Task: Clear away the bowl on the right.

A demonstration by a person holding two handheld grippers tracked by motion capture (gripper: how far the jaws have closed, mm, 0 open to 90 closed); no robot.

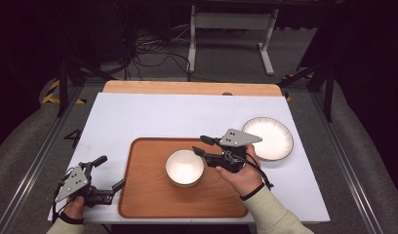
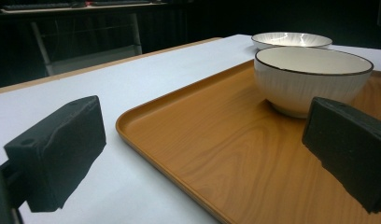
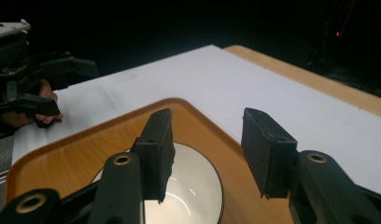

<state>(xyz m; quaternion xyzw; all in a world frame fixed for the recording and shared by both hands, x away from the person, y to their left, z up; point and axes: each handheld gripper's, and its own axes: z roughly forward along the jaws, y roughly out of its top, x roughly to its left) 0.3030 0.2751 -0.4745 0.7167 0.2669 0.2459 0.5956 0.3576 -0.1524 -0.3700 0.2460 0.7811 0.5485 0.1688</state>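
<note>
The right gripper (image 1: pixel 201 145) hovers, jaws spread, beside the bowl (image 1: pixel 185 167) set on the tray (image 1: pixel 143 195), freeing it.

A white-topped table (image 1: pixel 153 114) with a pale wooden strip (image 1: pixel 189 88) along its far edge stands in a dim room, lit from above so that its surface glows while everything around it sinks into shadow. The floor (image 1: pixel 236 61) beyond is grey carpet, with a tangle of black cables (image 1: pixel 148 56) lying on it at far left. A white desk frame (image 1: pixel 231 29) stands at far centre. Metal rails (image 1: pixel 31 165) run along both sides of the table, and yellow-and-black tape (image 1: pixel 53 92) marks the floor at far left.
</note>
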